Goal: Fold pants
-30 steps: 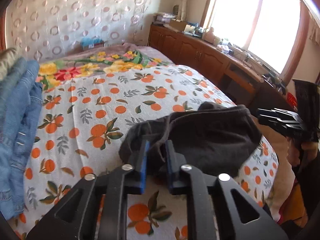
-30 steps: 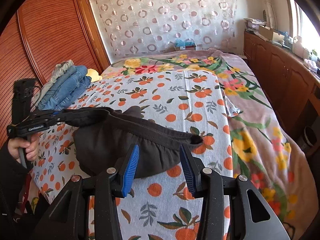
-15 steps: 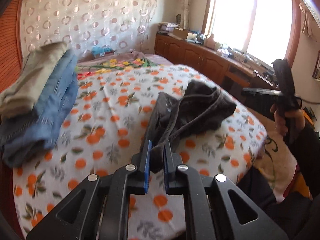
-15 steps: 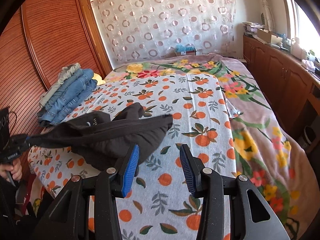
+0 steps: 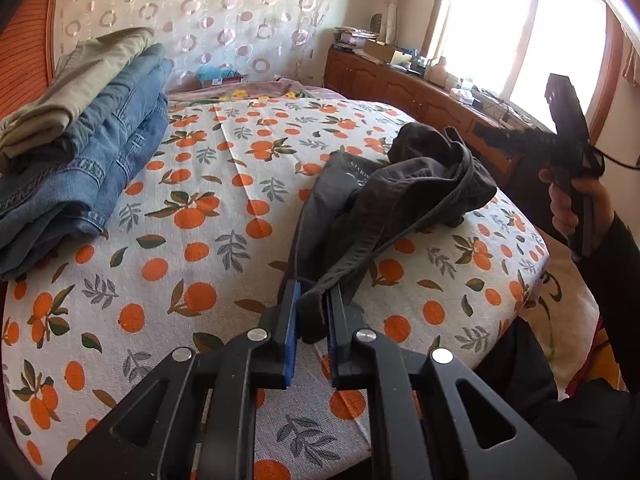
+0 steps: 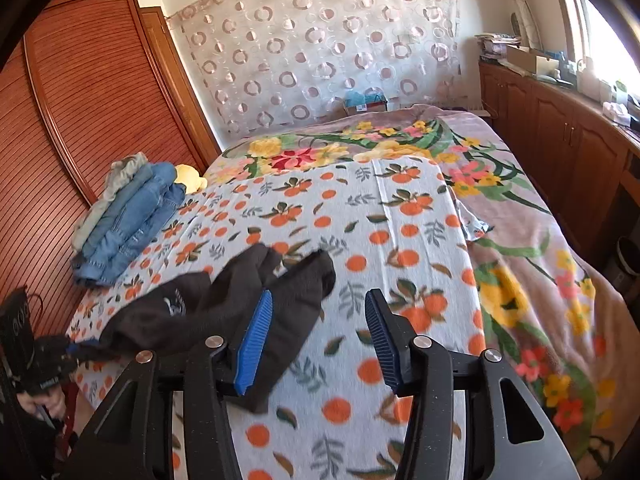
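Sunlit bedroom, and on the bed (image 6: 404,216) with its orange-print sheet we have barely begun. Our left tongs (image 5: 312,320) are clamped on the waistband of the dark pants (image 5: 404,188), which trail ahead of them in a crumpled heap. Our right tongs (image 6: 318,344) have just been opening and hold nothing, the pants lying partly behind the left finger. Flattening and every fold remain. Folded jeans (image 6: 132,220) sit well off to the left.
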{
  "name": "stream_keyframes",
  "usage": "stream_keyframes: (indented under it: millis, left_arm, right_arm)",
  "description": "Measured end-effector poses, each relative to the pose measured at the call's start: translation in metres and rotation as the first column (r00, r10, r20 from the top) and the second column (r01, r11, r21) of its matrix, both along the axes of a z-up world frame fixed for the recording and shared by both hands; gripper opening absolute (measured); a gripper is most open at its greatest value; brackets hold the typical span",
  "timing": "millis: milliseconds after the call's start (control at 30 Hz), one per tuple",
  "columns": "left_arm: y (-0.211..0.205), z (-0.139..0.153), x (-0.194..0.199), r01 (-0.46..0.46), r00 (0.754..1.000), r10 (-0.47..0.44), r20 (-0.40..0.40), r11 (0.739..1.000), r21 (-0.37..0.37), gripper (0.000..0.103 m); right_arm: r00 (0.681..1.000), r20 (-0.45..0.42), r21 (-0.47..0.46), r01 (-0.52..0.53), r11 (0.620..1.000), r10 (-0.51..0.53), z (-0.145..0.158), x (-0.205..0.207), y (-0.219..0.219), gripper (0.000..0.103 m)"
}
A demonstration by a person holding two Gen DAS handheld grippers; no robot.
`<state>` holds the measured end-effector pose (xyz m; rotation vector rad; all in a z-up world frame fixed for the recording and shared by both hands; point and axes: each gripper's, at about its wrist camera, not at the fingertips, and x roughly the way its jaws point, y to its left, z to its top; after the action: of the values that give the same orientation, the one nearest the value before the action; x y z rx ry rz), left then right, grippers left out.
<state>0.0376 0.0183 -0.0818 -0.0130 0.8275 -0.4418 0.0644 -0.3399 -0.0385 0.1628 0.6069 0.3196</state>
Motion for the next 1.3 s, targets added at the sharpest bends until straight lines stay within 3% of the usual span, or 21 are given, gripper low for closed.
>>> stream_keyframes:
  millis: [533, 567, 600, 667, 767, 900, 1000, 1300]
  left_arm:
    - [0.001, -0.009, 0.000, 0.001, 1.000, -0.001, -0.017, 1.000, -0.005, 0.012]
    - [0.001, -0.009, 0.001, 0.001, 1.000, -0.001, -0.018, 1.000, -0.005, 0.012]
    - [0.001, -0.009, 0.001, 0.000, 1.000, 0.000, -0.020, 1.000, -0.006, 0.012]
    - [0.001, -0.008, 0.003, -0.004, 1.000, 0.004, -0.017, 1.000, -0.002, 0.012]
    - [0.001, 0.001, 0.008, -0.010, 1.000, 0.010, 0.004, 1.000, 0.000, 0.012]
    - [0.003, 0.032, 0.012, -0.017, 0.997, 0.019, 0.074, 0.999, -0.027, 0.012]
    - [0.001, 0.071, 0.013, -0.012, 0.988, 0.018, 0.155, 0.999, -0.042, 0.011]
    - [-0.007, 0.197, 0.002, 0.008, 0.917, 0.011, 0.400, 0.999, -0.047, 0.010]
  right_arm:
    - [0.979, -0.201, 0.088, -0.013, 0.996, 0.031, -0.016, 0.074, 0.005, 0.053]
    - [0.975, -0.217, 0.110, -0.027, 0.994, 0.050, -0.017, 0.076, 0.004, 0.045]
    - [0.972, -0.221, 0.133, -0.054, 0.990, 0.083, -0.017, 0.077, 0.004, 0.023]
    - [0.975, -0.204, 0.107, -0.070, 0.992, 0.091, -0.012, 0.072, 0.006, 0.010]
    - [0.984, -0.148, 0.084, -0.086, 0.993, 0.098, 0.005, 0.057, 0.003, 0.007]
    - [0.996, -0.060, 0.066, -0.060, 0.996, 0.064, 0.038, 0.031, -0.012, 0.006]
    - [0.999, 0.023, 0.069, -0.038, 0.997, 0.036, 0.074, 0.010, -0.026, 0.006]
    - [0.969, 0.248, 0.015, -0.016, 1.000, 0.011, 0.180, -0.062, -0.045, 0.006]
